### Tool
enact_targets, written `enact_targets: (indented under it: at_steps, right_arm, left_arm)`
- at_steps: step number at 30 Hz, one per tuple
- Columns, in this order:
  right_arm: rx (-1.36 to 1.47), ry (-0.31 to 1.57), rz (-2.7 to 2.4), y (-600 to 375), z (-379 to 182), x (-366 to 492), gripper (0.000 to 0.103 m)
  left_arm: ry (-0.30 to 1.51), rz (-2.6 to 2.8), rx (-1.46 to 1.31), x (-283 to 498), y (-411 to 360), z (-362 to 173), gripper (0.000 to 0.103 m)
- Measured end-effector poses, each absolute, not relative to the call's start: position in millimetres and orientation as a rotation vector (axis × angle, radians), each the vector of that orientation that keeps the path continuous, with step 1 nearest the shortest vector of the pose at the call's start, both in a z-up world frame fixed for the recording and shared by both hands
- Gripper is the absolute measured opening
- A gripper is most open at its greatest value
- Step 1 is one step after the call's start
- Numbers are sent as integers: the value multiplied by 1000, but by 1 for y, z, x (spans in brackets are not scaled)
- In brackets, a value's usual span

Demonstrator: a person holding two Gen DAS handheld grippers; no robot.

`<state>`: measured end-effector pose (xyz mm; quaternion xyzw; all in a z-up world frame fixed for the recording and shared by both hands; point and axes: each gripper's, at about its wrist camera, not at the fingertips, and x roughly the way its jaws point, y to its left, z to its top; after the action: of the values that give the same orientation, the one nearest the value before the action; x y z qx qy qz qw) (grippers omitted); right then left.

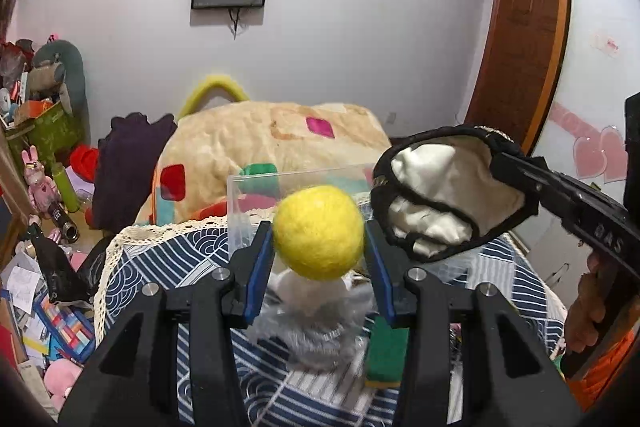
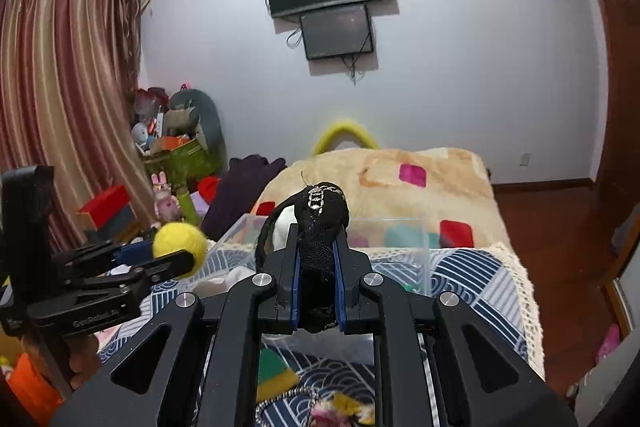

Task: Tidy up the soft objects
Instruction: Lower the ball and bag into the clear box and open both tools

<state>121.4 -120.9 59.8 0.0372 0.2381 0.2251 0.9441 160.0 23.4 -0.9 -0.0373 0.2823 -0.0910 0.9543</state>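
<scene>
Step in hand: carry phase, both grippers loaded and raised over the tabletop, heading for the clear plastic box (image 1: 280, 187). Left gripper (image 1: 319, 239) is closed partway on the round yellow felt ball (image 1: 319, 231), blue pads touching its two sides, ball held in the air just in front of the box's near wall. Right gripper (image 2: 317, 259) is pinched nearly closed on the black fabric pouch with white lining (image 1: 440, 195); in the right wrist view only a bunched black neck of it sits between the pads, a silvery trim on top. From the left view the pouch hangs open-mouthed to the right of the ball, near the box's right corner, apart from the ball.

Next move, as a judgement: bring each item over the open top of the box and release. The ball is light and round, so it may roll or bounce; a low drop is safer. The pouch is floppy and may drape over the rim, so it should be well inside before release. The two grippers are near each other, so going one at a time avoids a clash.

Counts: one yellow ball, one pouch, one clear box, two grippers. Still on the blue wave-pattern tablecloth (image 1: 152, 267): one grey fluffy item (image 1: 320, 331) beneath the ball, one green and yellow sponge block (image 1: 386, 355) beside it. Contents of the box cannot be told.
</scene>
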Motion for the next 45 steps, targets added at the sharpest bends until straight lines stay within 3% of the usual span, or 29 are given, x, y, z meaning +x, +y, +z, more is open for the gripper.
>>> enact_targets:
  at_steps: [15,18,21,23,29,34,38,45]
  right_arm:
    - [-14,707,433,-111,7,161,13]
    - [-43,718,414,-113,8,159,16]
    - [-56,735,409,-115,10,157,27]
    - [-48,740,414,-118,11,155,44]
    - [-86,673,369,-121,20,138,64]
    - [-107,597,373,-122,32,117,69]
    - [-63,579,381,-131,33,106,79]
    - [-12,634,372,-144,15,98,79]
  left_arm:
    - [788,-215,-13,243,-14,-51,44]
    - [790,-232,20,241,-22,-53,49]
    - [788,-255,26,235,-26,-52,59]
    - [782,-261,24,231,-26,-50,60]
    - [736,-232,7,209,-18,-33,76]
    - [682,-218,-43,187,-2,-15,92]
    - [662,-185,-70,173,11,-12,92]
    - [679,-142,-53,151,21,-33,92]
